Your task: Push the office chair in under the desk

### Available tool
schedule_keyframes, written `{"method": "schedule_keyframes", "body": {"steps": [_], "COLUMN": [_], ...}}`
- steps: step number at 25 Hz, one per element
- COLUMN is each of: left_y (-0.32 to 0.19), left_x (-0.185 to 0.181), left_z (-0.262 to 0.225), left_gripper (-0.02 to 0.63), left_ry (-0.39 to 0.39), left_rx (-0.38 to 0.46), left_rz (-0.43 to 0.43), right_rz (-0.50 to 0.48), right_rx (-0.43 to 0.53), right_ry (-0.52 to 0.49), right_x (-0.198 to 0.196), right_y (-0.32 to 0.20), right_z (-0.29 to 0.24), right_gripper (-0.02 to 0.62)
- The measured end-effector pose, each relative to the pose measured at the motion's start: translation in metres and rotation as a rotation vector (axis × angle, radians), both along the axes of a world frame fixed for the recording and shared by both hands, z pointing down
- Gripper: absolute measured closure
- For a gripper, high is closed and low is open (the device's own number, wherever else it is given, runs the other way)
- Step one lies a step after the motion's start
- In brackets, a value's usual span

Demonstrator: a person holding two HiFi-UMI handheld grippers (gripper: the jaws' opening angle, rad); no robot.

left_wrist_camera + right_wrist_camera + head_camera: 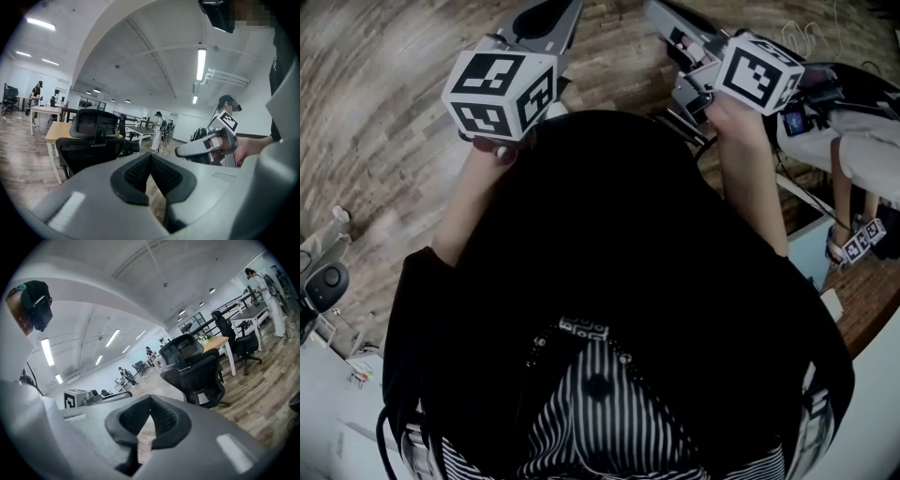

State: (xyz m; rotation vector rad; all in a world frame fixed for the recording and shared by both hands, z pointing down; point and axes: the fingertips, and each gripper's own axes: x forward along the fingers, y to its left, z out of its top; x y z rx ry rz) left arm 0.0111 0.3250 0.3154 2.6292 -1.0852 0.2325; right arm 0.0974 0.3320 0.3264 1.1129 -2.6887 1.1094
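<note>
Wood-plank office floor, black chair near desk

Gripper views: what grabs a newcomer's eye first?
A black office chair stands ahead by a light wooden desk, in an open office with a wood floor. Filling the foreground, the left gripper and right gripper are both shut with nothing between them, well short of the chair.
</note>
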Motion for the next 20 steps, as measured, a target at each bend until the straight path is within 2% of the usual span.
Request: {"method": "schedule_keyframes", "body": {"steps": [5, 9, 11, 16, 20], "left_y": [-0.036, -0.028, -0.031, -0.057, -0.099], "left_x": [-0.023, -0.034, -0.045, -0.070, -0.098], "left_z": [0.001, 0.000, 0.001, 0.008, 0.009], "left_gripper": [0.601, 0.601, 0.601, 0.601, 0.601], "left_ry": [0.009, 0.019, 0.031, 0.046, 0.059], "left_rx": [-0.005, -0.011, -0.021, -0.043, -0.053], "left_rz": [0.034, 0.053, 0.045, 0.033, 0.003], "right_rz": [0.003, -0.028, -0.019, -0.051, -0.049], "right_rx": [0.022, 0.074, 0.062, 0.047, 0.024], "right_ry": [0.063, 0.104, 0.089, 0.094, 0.082], "right_x": [-0.032, -0.054, -0.064, -0.091, -0.110], "right_y": [-0.029, -0.016, -0.021, -0.059, -0.106], "right_z": [0.000, -0.013, -0.016, -0.014, -0.011], "right_gripper": [0.595, 0.595, 0.597, 0.597, 0.597]}}
